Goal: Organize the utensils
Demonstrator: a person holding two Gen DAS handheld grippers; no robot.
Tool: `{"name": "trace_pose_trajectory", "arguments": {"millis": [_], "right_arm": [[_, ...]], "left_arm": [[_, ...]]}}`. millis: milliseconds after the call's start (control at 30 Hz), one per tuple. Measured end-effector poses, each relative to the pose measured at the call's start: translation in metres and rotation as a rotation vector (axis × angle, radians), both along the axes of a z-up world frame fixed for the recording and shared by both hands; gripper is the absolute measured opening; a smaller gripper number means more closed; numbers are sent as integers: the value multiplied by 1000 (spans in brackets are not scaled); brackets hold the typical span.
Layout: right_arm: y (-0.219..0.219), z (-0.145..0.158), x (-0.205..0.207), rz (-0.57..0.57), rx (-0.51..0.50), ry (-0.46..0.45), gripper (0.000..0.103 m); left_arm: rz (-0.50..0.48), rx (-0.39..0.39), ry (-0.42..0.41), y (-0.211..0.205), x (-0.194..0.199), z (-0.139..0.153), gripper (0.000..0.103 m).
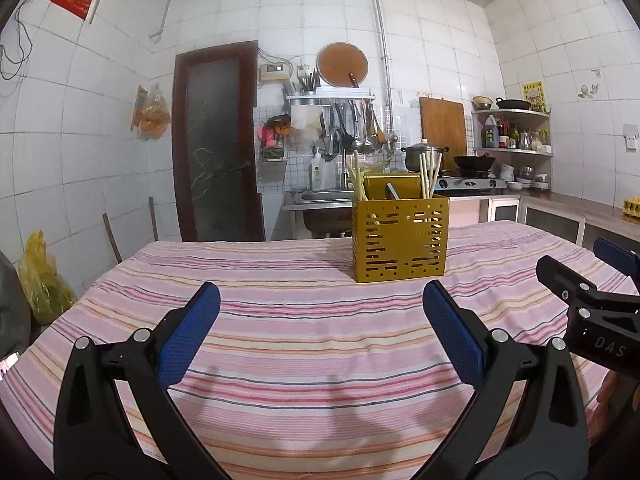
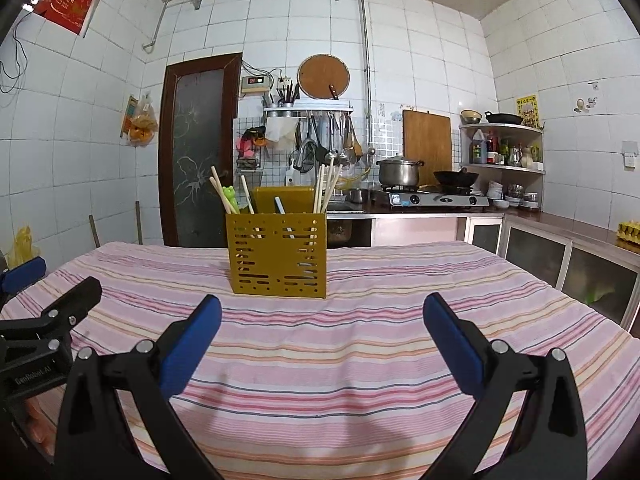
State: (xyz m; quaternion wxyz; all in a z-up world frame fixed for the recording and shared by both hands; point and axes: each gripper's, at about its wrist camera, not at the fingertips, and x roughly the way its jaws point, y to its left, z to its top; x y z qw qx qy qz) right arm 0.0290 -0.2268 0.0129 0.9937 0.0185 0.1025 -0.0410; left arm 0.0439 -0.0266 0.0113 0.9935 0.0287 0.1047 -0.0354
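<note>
We see a yellow caddy (image 1: pixel 400 240) standing upright on the striped cloth (image 1: pixel 304 320) that covers the counter, set toward the far side, its walls punched with rows of short slots. Pale chopsticks (image 1: pixel 430 176) lean out of its right compartment, more chopsticks (image 2: pixel 222 192) and a small green-topped piece (image 2: pixel 229 194) rise from the left one, and a single white-handled utensil (image 2: pixel 279 205) shows in the middle; a taller yellow back panel stands behind them. Our left claw (image 1: pixel 320 332) hangs above the cloth with its blue pads (image 1: pixel 188 340) spread wide, holding nothing and touching nothing, the caddy ahead and slightly to the right of it. Our right claw (image 2: pixel 322 340) is likewise spread wide and empty, with the caddy ahead and a little to the left. Each claw shows at the edge of the other's view, so the two sit side by side, near but apart. The cloth between claws and caddy is bare, with soft folds. The far counter edge lies just behind the caddy; beyond it stand a dark door (image 2: pixel 196 152), a sink and a stove (image 2: pixel 436 199) with a pot (image 2: pixel 399 172) and a wok (image 2: pixel 456 178).
</note>
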Motion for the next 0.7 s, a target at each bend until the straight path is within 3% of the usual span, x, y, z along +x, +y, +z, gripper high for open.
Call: {"name": "trace_pose_trajectory", "arguments": {"millis": [700], "right_arm": [[-8,0,-5,-9,20,-21,98]], "left_arm": [[-6,-60,28,12,6,-3,98]]}}
